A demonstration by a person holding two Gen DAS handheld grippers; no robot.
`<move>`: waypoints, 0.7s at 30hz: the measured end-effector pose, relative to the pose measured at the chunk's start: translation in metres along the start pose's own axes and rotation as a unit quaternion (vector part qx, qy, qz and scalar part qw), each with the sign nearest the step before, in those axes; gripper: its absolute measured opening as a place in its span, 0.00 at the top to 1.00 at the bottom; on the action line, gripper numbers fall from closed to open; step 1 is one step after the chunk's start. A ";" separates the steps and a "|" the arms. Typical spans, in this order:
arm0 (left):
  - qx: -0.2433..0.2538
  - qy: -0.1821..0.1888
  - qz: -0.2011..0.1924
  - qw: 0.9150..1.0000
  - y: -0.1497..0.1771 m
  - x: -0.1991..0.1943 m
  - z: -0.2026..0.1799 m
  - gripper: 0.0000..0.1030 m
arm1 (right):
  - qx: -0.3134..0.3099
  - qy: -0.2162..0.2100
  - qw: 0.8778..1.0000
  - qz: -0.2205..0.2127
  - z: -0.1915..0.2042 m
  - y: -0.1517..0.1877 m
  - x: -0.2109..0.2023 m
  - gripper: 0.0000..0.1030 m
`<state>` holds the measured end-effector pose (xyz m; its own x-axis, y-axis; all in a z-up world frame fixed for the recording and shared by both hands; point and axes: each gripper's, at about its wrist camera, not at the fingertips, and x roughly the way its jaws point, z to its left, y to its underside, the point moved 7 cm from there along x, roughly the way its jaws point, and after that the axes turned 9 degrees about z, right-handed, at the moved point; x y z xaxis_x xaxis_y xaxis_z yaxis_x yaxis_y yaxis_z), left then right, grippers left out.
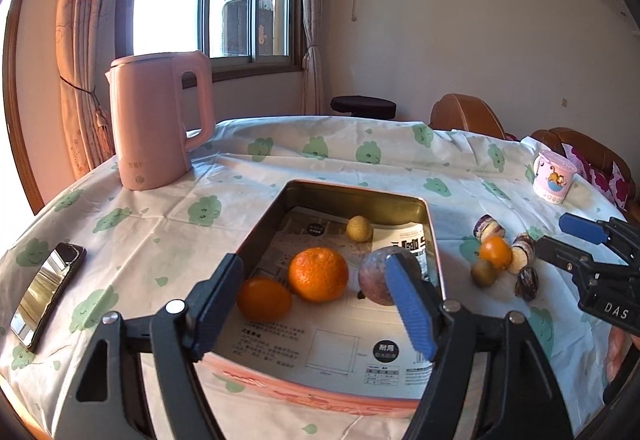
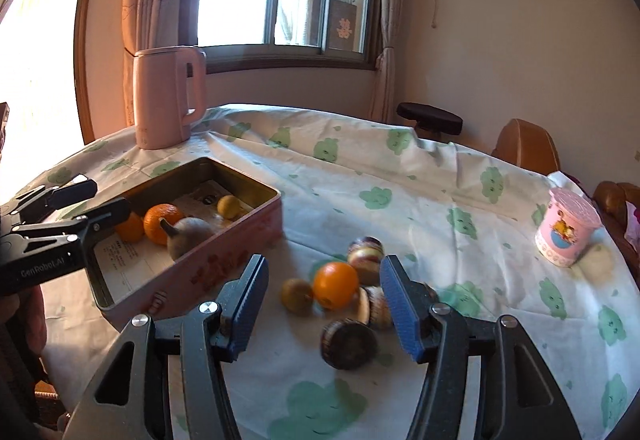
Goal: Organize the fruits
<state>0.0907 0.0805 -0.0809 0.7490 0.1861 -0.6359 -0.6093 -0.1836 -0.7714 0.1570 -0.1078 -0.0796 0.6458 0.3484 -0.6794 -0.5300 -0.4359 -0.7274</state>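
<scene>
Left gripper (image 1: 316, 304) fingers apart over pink rectangular metal tin (image 1: 434, 240), gripping nothing. Right gripper (image 2: 322, 298) fingers spread around small round orange (image 2: 335, 285) on table, pads apart from it.

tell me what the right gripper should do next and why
Probably ease the right gripper forward and close on the orange: its fingers are open with nothing held, and the orange lies loose on the tablecloth, outside the tin.
</scene>
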 end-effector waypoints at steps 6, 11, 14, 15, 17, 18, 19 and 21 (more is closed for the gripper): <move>0.031 0.016 -0.003 0.999 0.003 -0.005 -0.033 0.26 | 0.018 0.009 0.999 0.036 -0.030 0.028 0.002 0.42; 0.059 0.020 -0.006 0.998 0.002 -0.008 -0.056 0.25 | 0.028 -0.031 0.998 0.053 -0.024 0.032 0.010 0.42; 0.073 0.027 -0.003 0.997 0.001 -0.006 -0.068 0.25 | 0.022 -0.029 0.997 0.070 -0.021 0.033 0.018 0.43; 0.078 0.027 -0.004 0.997 0.001 -0.006 -0.072 0.25 | 0.021 -0.029 0.997 0.074 -0.020 0.033 0.021 0.44; 0.086 0.029 -0.004 0.996 -0.001 -0.005 -0.079 0.25 | 0.018 -0.027 0.996 0.081 -0.019 0.032 0.025 0.46; 0.089 0.031 -0.004 0.996 -0.001 -0.004 -0.082 0.25 | 0.018 -0.029 0.996 0.087 -0.019 0.032 0.028 0.46; 0.092 0.032 -0.002 0.995 -0.002 -0.003 -0.086 0.25 | 0.018 -0.036 0.995 0.096 -0.018 0.033 0.032 0.46; 0.098 0.036 0.001 0.995 -0.003 -0.001 -0.091 0.25 | 0.021 -0.048 0.992 0.111 -0.017 0.035 0.041 0.49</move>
<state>0.1157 -0.0073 -0.0761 0.7603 0.1159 -0.6392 -0.6443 0.0093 -0.7647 0.1748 -0.1229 -0.1315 0.4565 0.3251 -0.8282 -0.6769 -0.4773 -0.5604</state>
